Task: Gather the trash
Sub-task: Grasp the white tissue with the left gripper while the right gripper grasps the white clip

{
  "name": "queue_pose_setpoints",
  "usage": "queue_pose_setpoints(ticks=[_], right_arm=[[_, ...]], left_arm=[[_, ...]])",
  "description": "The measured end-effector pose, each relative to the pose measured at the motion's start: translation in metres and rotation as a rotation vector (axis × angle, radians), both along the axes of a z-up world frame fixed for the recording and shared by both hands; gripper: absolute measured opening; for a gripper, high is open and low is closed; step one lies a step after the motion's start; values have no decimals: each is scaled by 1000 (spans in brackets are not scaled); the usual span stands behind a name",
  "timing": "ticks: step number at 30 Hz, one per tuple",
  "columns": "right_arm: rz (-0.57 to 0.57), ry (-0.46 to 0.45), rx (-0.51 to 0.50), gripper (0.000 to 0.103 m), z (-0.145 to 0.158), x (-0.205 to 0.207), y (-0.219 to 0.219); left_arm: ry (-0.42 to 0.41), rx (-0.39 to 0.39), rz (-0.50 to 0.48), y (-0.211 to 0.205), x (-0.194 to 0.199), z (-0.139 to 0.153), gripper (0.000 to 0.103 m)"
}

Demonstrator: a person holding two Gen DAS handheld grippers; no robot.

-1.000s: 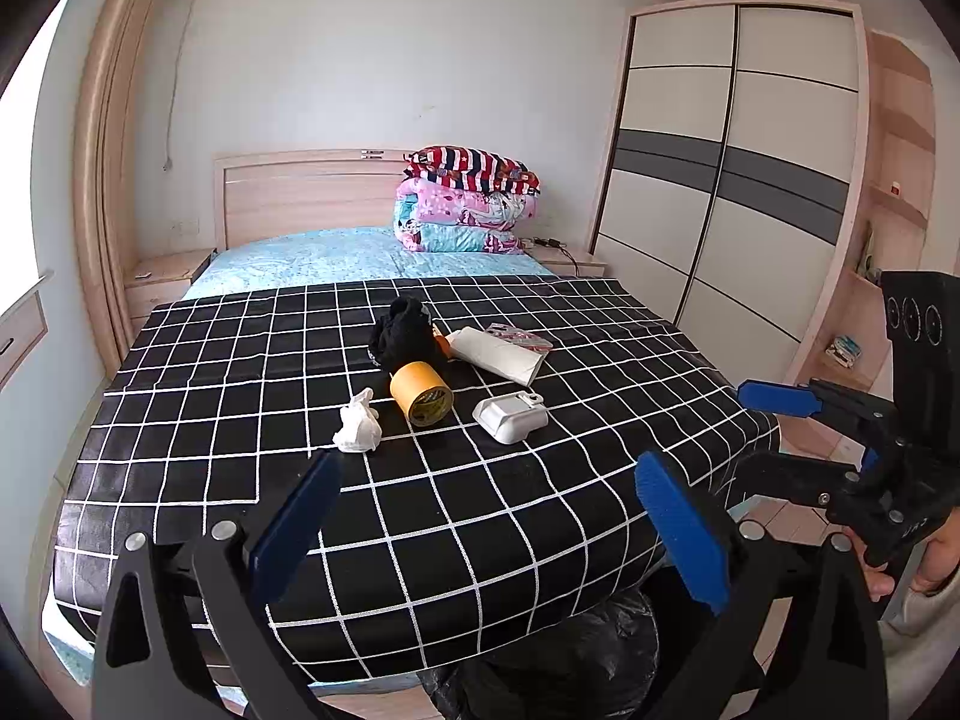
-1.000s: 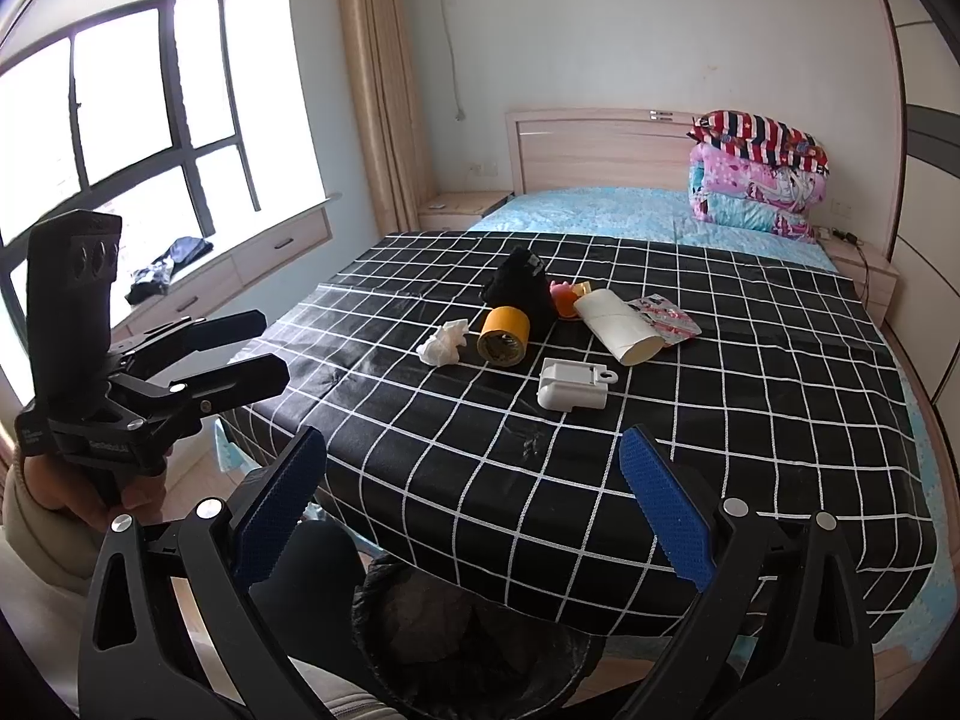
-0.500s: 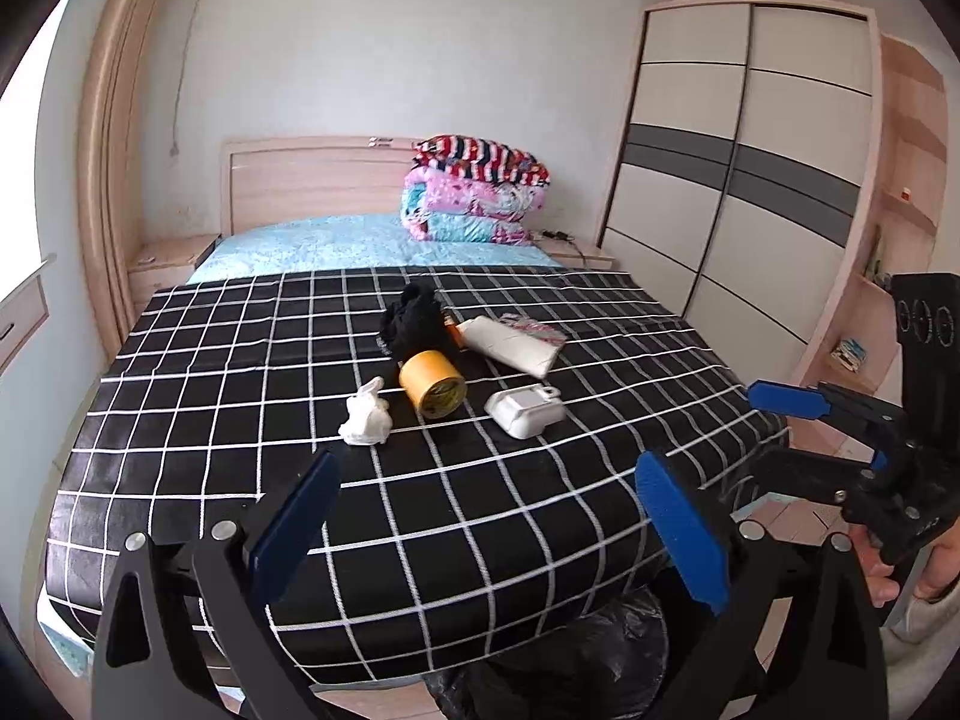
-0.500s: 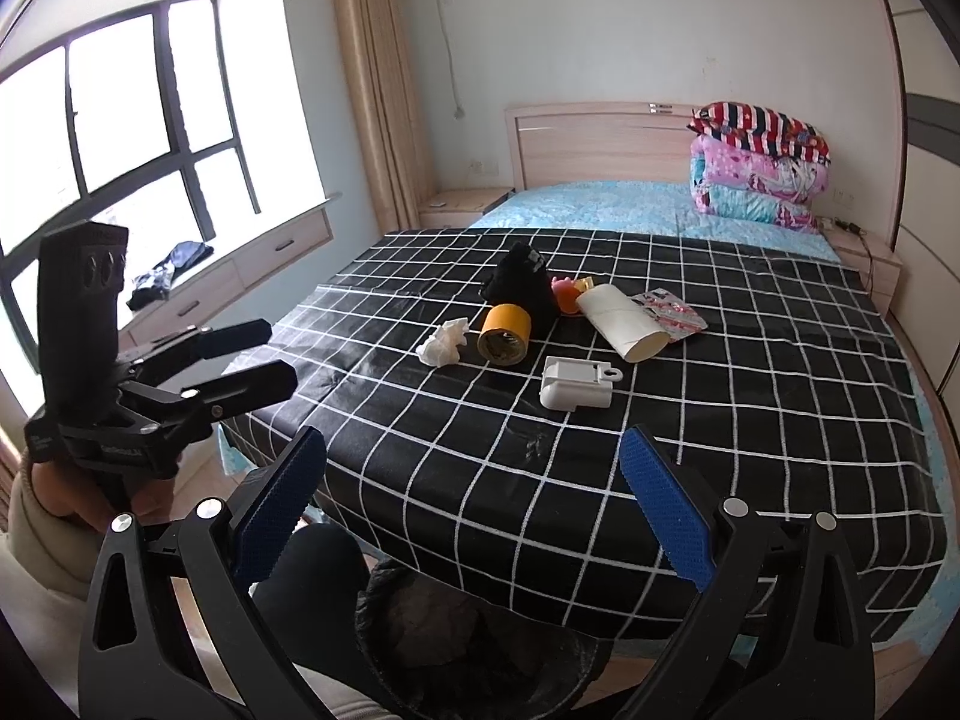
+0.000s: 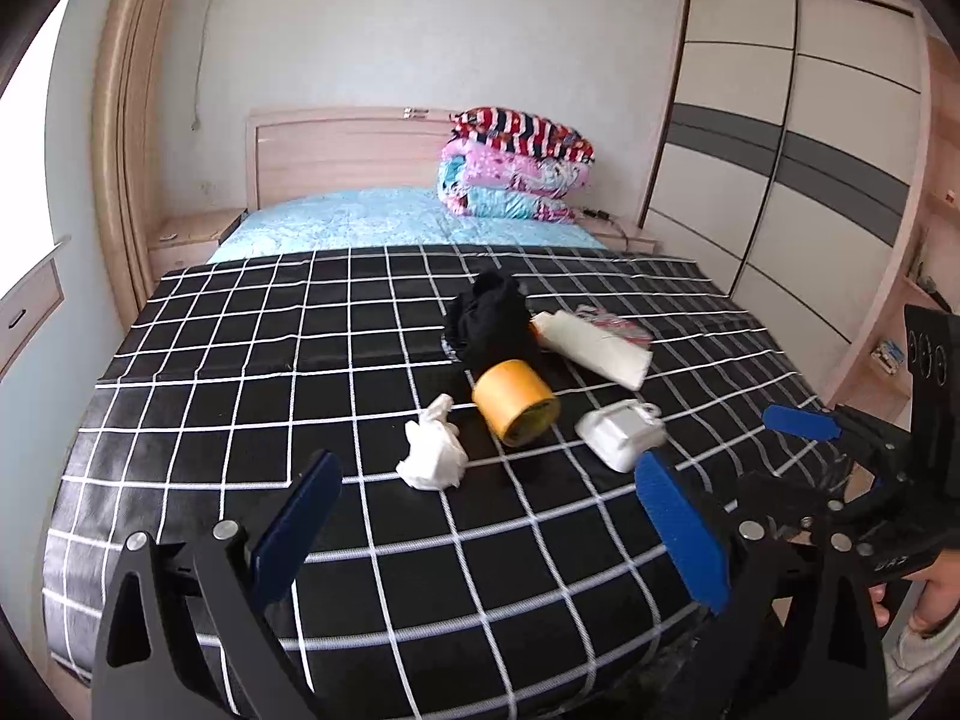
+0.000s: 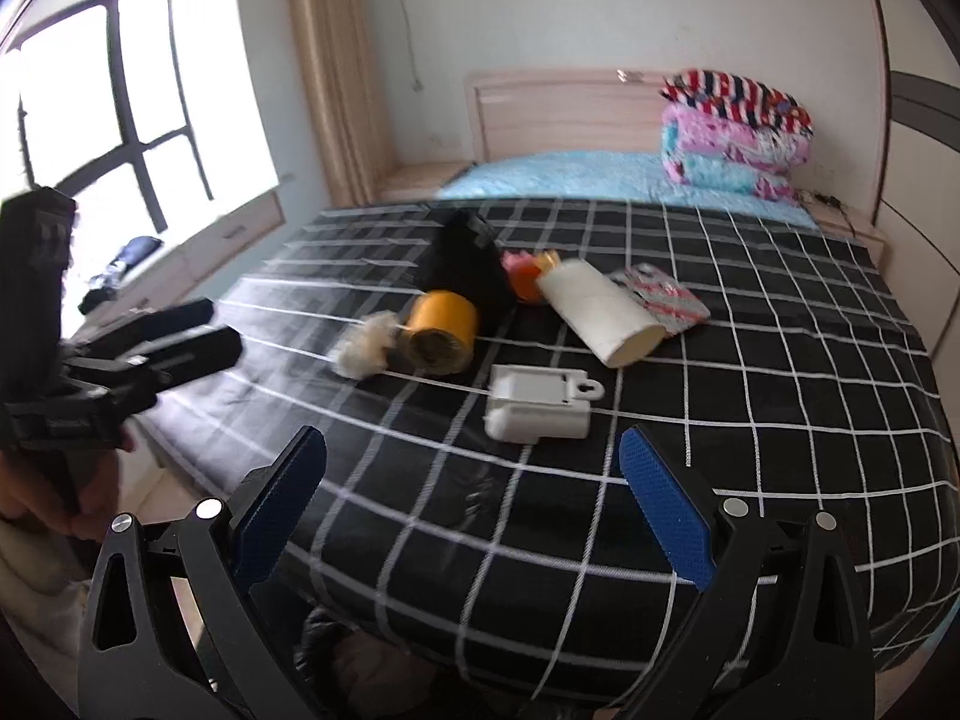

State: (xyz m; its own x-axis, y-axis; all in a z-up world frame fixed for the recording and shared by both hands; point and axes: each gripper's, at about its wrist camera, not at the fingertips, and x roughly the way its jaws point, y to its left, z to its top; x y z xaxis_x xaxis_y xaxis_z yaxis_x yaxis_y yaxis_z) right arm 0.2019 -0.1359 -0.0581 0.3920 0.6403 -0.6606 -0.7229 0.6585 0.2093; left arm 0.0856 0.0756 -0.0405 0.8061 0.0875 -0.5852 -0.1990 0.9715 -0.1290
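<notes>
Hovering over the near edge of the bed (image 5: pixel 198 360), the left gripper (image 5: pixel 489 510) has its blue-padded jaws spread wide and empty. Just ahead of it, a little left of its centre line, lies a crumpled white tissue (image 5: pixel 433 453) on the black checked cover (image 5: pixel 240 420). Beyond the tissue and slightly right sits a roll of yellow tape (image 5: pixel 516 401) on its side, touching a bundle of black cloth (image 5: pixel 492 324) behind it. Farther right of the tape a white cardboard tube (image 5: pixel 591 348) lies at a slant, with a patterned wrapper (image 5: pixel 618 327) partly under its far side. Close to the left gripper's right finger rests a white plastic holder (image 5: pixel 621 433).

In the right wrist view the left side is blurred; the left gripper appears there beside the bed, held by a hand (image 6: pixel 48 498). The right gripper (image 6: pixel 474 501) is also released, jaws wide apart and holding nothing. The white plastic holder (image 6: pixel 537 403) lies straight ahead of it, just past the fingertips. The tissue (image 6: pixel 363 348) and tape (image 6: pixel 441 333) lie ahead to its left, the tube (image 6: pixel 600 315) and wrapper (image 6: pixel 660 300) ahead and slightly right, with a small orange and pink item (image 6: pixel 525 276) between the black cloth (image 6: pixel 465 264) and the tube. Below the right gripper, at the foot of the bed, a black-lined bin (image 6: pixel 336 654) shows in part. Folded quilts (image 6: pixel 735 132) are stacked far ahead by the headboard (image 6: pixel 558 108).
</notes>
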Motion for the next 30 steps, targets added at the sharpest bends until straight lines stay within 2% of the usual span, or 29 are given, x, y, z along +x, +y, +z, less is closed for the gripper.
queue_pose_setpoints(ticks=[4, 8, 14, 16, 19, 21, 22, 25, 30], right_arm=[[-25, 14, -30, 97, -16, 16, 13], [-37, 42, -59, 85, -30, 27, 24], [-56, 84, -87, 83, -48, 38, 30], [-60, 95, -87, 83, -51, 41, 31], [-67, 107, -78, 83, -53, 45, 31], [-71, 110, -70, 82, -53, 46, 31], [-72, 108, -71, 78, -53, 46, 32], [-88, 88, -82, 59, -52, 46, 33], [-89, 98, -63, 58, -52, 52, 30]], left_arm=[[33, -20, 6, 13, 22, -16, 93], [70, -50, 14, 24, 39, -32, 86], [119, -84, 27, 33, 60, -54, 74], [127, -103, 28, 35, 64, -60, 67], [139, -127, 23, 37, 69, -67, 44], [147, -138, 24, 38, 71, -71, 37], [149, -142, 27, 39, 71, -72, 33], [144, -155, 39, 41, 71, -75, 25], [130, -162, 44, 39, 67, -73, 18]])
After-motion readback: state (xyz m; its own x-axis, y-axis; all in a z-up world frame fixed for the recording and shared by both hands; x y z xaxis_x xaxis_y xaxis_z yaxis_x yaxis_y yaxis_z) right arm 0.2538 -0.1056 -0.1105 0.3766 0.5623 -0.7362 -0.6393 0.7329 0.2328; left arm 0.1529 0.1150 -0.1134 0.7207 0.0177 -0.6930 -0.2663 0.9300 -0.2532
